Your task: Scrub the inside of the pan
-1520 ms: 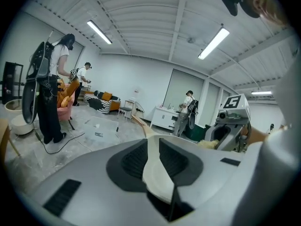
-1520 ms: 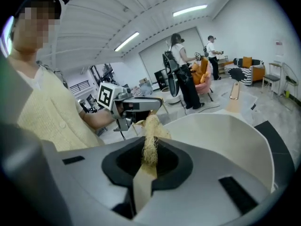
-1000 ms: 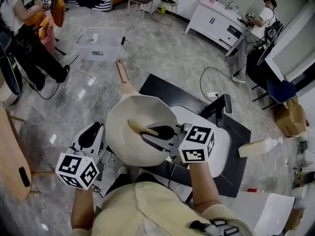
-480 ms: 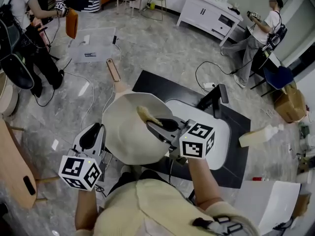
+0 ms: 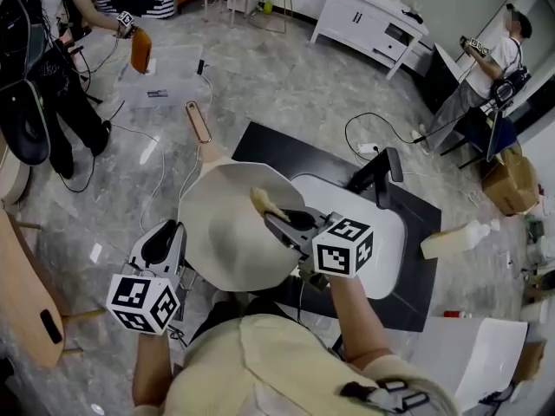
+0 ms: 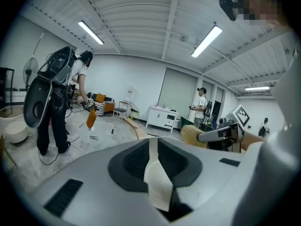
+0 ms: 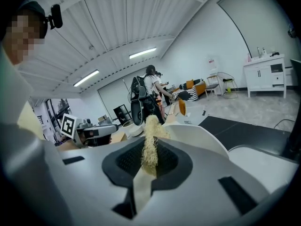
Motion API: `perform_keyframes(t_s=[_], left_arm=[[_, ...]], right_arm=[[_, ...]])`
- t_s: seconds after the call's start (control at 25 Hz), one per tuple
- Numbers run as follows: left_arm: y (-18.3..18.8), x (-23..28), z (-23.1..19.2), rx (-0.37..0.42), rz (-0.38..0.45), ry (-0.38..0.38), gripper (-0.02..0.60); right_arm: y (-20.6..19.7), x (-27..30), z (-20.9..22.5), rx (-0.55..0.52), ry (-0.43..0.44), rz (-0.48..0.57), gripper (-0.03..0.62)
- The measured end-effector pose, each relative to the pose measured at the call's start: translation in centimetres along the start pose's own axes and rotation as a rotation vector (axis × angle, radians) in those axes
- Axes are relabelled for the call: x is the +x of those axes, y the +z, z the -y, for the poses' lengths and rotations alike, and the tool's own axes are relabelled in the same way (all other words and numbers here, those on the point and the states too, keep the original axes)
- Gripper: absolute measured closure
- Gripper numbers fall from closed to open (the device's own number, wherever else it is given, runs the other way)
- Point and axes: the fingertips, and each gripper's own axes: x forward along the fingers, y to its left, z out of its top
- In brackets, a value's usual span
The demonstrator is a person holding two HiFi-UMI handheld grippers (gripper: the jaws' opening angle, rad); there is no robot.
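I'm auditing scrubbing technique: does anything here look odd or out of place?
The pan is clamped by its rim in the left gripper, not held by its handle, which sticks out free. Nothing looks spilled or damaged.

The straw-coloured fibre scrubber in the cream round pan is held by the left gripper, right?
No, the right gripper holds the straw-coloured fibre scrubber in the cream round pan; the right gripper view shows its jaws shut on it.
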Motion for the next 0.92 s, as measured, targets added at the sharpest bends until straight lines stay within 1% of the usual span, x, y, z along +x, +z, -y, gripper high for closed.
perform_keyframes(t_s=[0.44, 0.68, 0.92], left_arm=[[-1.6, -0.1, -0.8, -0.029, -0.033, 0.014, 0.517], [-1.6, 0.2, -0.7, -0.036, -0.035, 0.005, 0.517], [-1.4, 0.9, -0.1, -0.051, -0.031, -0.023, 0.517]], right_arm=[[-0.5, 0.3, 0.6, 0.021, -0.011, -0.011, 0.548], [-0.2, 0.1, 0.6, 0.022, -0.018, -0.008, 0.548], [-0.1, 0.4, 0.1, 0.048, 0.005, 0.016, 0.548]])
